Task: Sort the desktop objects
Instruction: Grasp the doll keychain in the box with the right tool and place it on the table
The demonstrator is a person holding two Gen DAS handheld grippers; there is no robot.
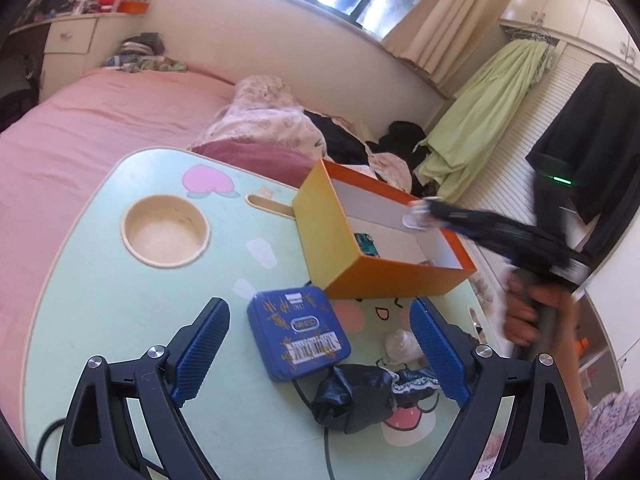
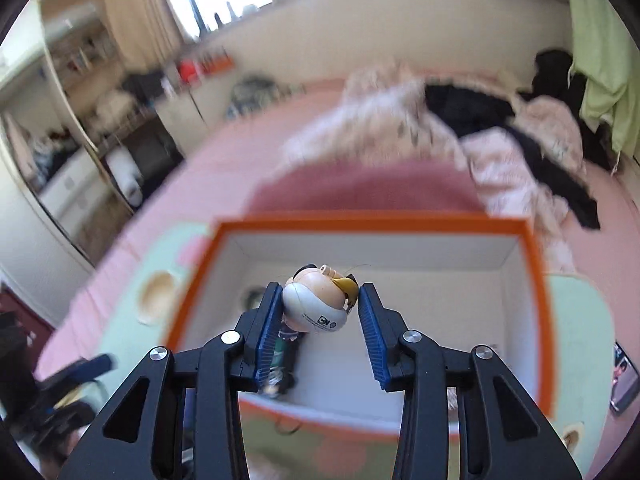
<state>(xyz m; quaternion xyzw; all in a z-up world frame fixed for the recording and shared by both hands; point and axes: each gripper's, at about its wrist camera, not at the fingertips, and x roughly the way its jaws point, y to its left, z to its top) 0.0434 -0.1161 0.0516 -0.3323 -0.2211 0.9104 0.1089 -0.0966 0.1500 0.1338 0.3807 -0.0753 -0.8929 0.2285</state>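
The left hand-held gripper [image 1: 320, 344] hung over the pale green cartoon bench [image 1: 100, 300] with its blue fingers spread wide. A flat blue metal tin [image 1: 298, 338] lay between them, and a crumpled black bag [image 1: 352, 396] lay just below it. Ahead sat the open orange cardboard box [image 1: 384, 280]. The right hand-held gripper [image 2: 320, 312] pinched a small round-headed toy figure [image 2: 316, 304] above that box's white inside.
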